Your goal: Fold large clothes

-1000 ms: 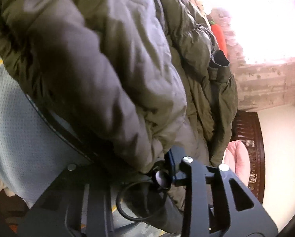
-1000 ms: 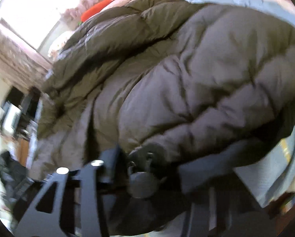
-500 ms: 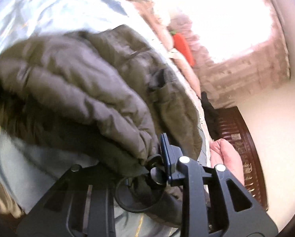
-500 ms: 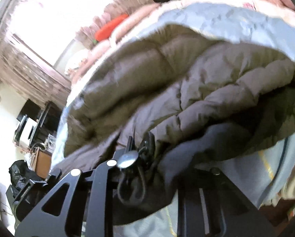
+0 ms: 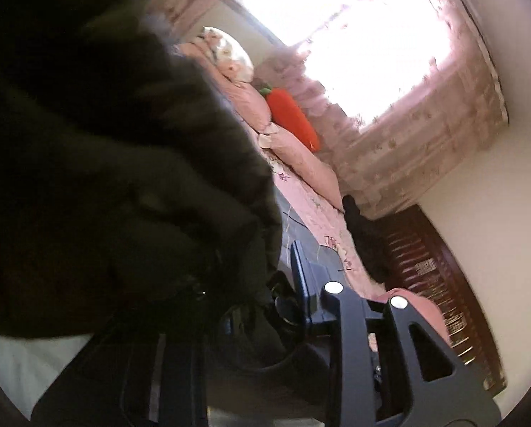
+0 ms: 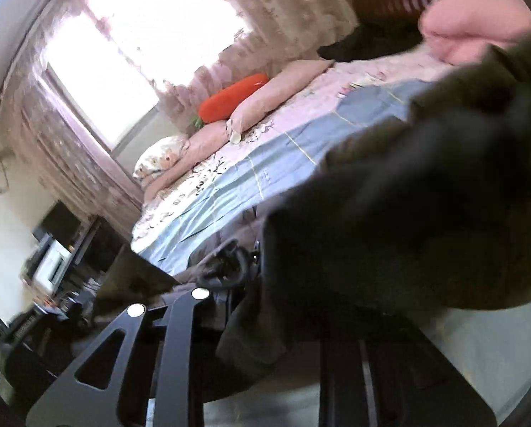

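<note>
An olive puffer jacket [image 5: 98, 163] fills the left of the left wrist view, dark against the window light. My left gripper [image 5: 261, 295] is shut on its hem, by the drawcord toggle. In the right wrist view the same jacket [image 6: 425, 206] hangs across the right side, lifted above the bed. My right gripper [image 6: 258, 284] is shut on the jacket's edge near a drawcord. Most fingertips are hidden by fabric.
A bed with a blue and pink quilt [image 6: 265, 163] lies below. Pink pillows [image 5: 251, 103] and an orange carrot plush [image 6: 229, 98] sit by the bright curtained window [image 5: 372, 35]. A dark wooden headboard [image 5: 439, 277] is at the right. A desk with clutter [image 6: 52, 256] stands left.
Both grippers have lifted the jacket up off the bed; the cameras tilted up, so the window and pillows now show and the jacket looks dark.
</note>
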Demonstrator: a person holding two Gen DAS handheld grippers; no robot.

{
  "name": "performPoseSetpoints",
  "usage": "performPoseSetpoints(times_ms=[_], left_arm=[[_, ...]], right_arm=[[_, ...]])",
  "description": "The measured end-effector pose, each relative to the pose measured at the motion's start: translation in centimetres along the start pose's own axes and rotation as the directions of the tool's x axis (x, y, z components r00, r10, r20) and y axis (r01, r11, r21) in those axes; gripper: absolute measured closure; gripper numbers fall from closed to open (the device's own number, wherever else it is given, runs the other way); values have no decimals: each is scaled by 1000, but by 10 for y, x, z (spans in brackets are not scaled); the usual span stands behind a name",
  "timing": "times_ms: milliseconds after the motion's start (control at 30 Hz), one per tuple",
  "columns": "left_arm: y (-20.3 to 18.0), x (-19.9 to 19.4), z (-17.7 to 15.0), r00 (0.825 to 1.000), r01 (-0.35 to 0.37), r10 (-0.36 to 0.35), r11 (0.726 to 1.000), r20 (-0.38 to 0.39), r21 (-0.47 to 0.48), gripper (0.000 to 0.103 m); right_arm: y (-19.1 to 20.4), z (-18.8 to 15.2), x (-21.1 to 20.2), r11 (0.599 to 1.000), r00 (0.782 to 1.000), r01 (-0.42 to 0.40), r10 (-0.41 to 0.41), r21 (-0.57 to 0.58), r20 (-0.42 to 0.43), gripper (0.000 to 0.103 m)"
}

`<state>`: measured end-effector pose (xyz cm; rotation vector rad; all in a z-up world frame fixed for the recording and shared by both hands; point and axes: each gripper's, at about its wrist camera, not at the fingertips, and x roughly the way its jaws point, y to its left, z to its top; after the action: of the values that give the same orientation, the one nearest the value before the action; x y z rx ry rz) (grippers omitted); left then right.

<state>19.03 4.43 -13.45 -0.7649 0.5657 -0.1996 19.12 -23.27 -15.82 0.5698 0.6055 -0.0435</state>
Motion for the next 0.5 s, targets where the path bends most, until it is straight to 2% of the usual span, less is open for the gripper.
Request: performPoseSetpoints(times_ms=[133, 267, 367, 500], left_arm=[[-6, 77, 33, 996, -82, 84, 995, -37, 49, 76], [17, 166, 55, 985, -160, 163, 986, -61, 51, 73], [54, 219, 56, 981, -175, 173, 985, -81, -11, 70], [73, 238, 48, 989, -150, 149, 989, -14, -15, 69]], right_arm=[[16, 46, 89, 997, 994, 53, -57, -48, -93, 80], [29, 70, 177, 990, 985, 90, -105, -112, -140, 78], [37, 72, 220, 978, 984, 101, -125, -180, -129, 76], [41, 63, 255, 961, 989, 122, -139, -250, -52, 75]])
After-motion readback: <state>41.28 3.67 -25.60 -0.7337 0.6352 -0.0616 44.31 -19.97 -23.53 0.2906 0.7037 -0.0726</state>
